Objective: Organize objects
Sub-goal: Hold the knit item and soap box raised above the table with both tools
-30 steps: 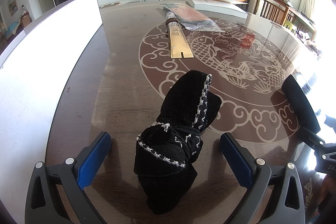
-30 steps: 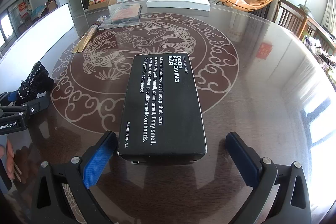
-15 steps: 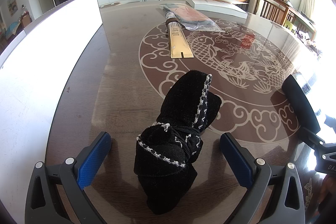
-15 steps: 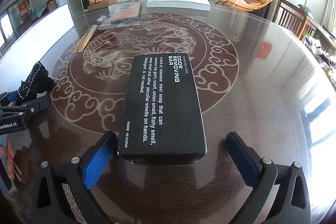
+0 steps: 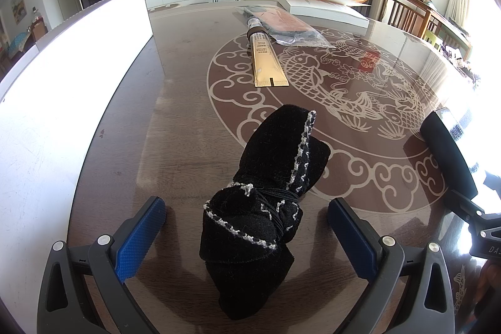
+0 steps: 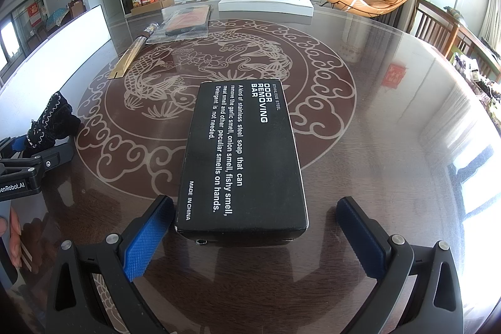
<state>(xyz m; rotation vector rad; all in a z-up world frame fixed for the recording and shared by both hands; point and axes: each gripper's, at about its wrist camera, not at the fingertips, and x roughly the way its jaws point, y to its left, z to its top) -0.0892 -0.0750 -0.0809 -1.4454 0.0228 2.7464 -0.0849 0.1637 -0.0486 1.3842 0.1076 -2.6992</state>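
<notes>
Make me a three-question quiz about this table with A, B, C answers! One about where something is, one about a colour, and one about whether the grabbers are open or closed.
1. Where does the black pouch lie?
A. Between the left gripper's fingers
B. On top of the white box
C. On the gold tube

2. What colour is the lettering on the black box?
A. Red
B. White
C. Gold

3. How does the right gripper stand?
A. Shut on the box
B. Open, pads at either side of the box
C. Shut with nothing in it

Answers
1. A: the left wrist view shows the pouch on the table between the two blue pads, well short of the gold tube.
2. B: "ODOR REMOVING BAR" is printed in white.
3. B: the right-hand pad stands clear of the box's near end.
</notes>
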